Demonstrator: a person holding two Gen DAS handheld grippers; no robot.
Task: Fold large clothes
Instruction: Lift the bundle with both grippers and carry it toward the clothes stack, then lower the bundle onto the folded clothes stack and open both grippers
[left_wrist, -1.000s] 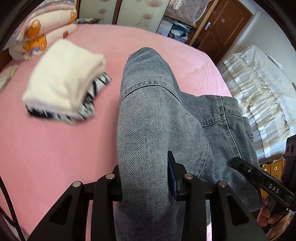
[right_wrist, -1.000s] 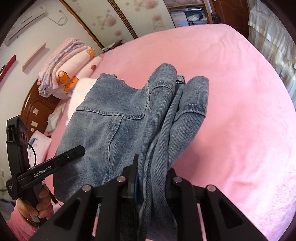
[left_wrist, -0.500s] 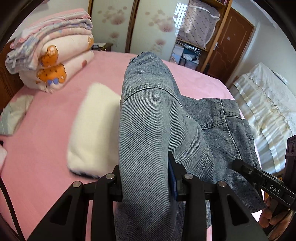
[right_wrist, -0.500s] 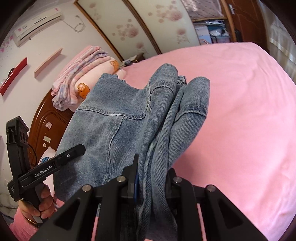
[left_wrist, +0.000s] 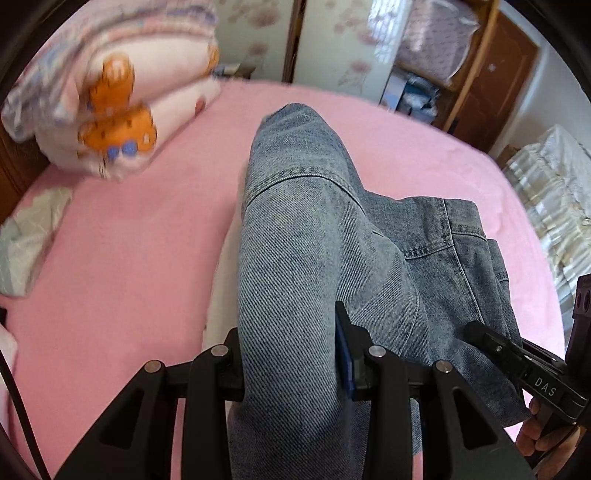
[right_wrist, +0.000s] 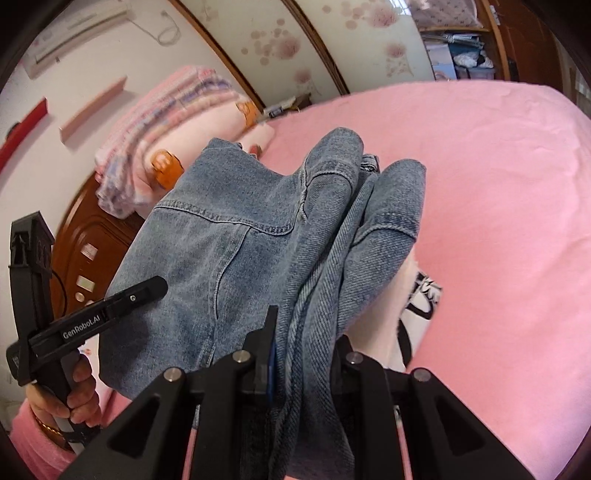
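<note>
While the folded jeans (left_wrist: 306, 266) are hanging between the two tools above the pink bed (left_wrist: 122, 266), the left gripper (left_wrist: 291, 354) is clamping one thick bundle of denim between its jaws and the right gripper (right_wrist: 306, 354) is pinching several stacked layers at the other end. The garment is being carried clear of the mattress, draping forward over both sets of fingers. The chief risk, judged from this hold, is that the bulky fold is slipping: the right-hand grip is gathering uneven layers, so an inner layer could be working loose and the fold could be opening on set-down. A second risk is that the hanging end is dragging over the white folded garment (right_wrist: 376, 332), lying directly under the denim with a black-and-white patterned piece (right_wrist: 424, 295) beneath it, and skewing that stack. Farther out, rolled quilts with orange bear prints (left_wrist: 122, 110) are sitting at the head of the bed against a wooden headboard (right_wrist: 92, 236), a pale cloth (left_wrist: 29, 236) is lying at the left edge, and a second bed with cream covers (left_wrist: 554, 206) is standing to the right.
</note>
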